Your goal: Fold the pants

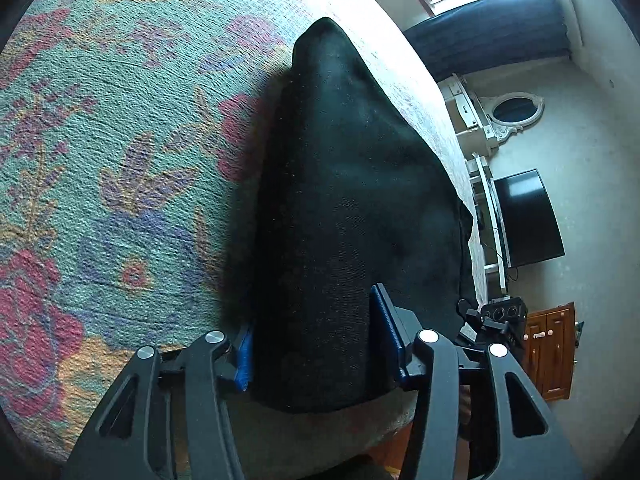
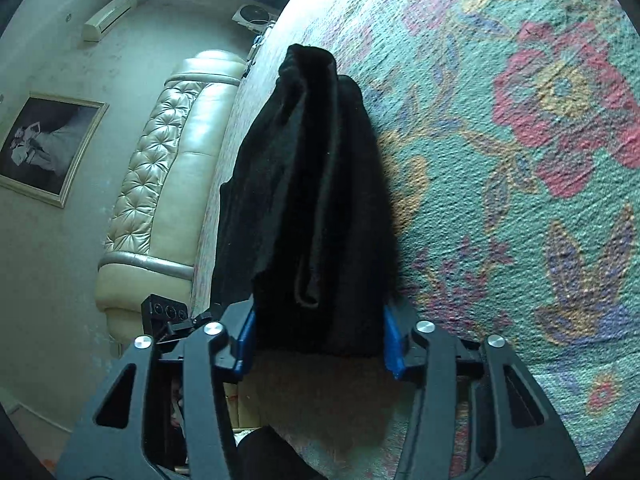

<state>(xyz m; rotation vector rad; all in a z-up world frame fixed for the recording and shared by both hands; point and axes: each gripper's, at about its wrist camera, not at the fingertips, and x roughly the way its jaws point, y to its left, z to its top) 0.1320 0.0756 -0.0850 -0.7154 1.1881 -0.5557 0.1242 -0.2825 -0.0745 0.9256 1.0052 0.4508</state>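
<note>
Pants (image 1: 344, 216) are being shown as a compact black bundle lying on the floral bedspread (image 1: 120, 140), close to its edge, so the folding is being judged as largely done. In the right wrist view the pants (image 2: 316, 200) are being seen in several stacked layers with a hem edge running down the middle, which is suggesting that more than one fold is already made. What is being left, by this reading, is at most a last fold or a squaring of the bundle; whether another fold is intended cannot be told.

The near end of the bundle is being straddled by the left gripper (image 1: 320, 344), its blue pads standing at either side of the cloth; the cloth is seeming to be squeezed between them, though firm pressure is not being shown plainly. The same end is being flanked by the right gripper (image 2: 320, 340), whose blue pads are sitting against both sides of the fabric, so a hold on the pants is being judged likely.

By count, one pair of pants, two grippers and one bedspread are being seen. Beyond the bed, one padded cream headboard (image 2: 160, 184), one framed picture (image 2: 48, 148), one dark screen (image 1: 528, 216) and one oval mirror (image 1: 516, 110) are being shown.
</note>
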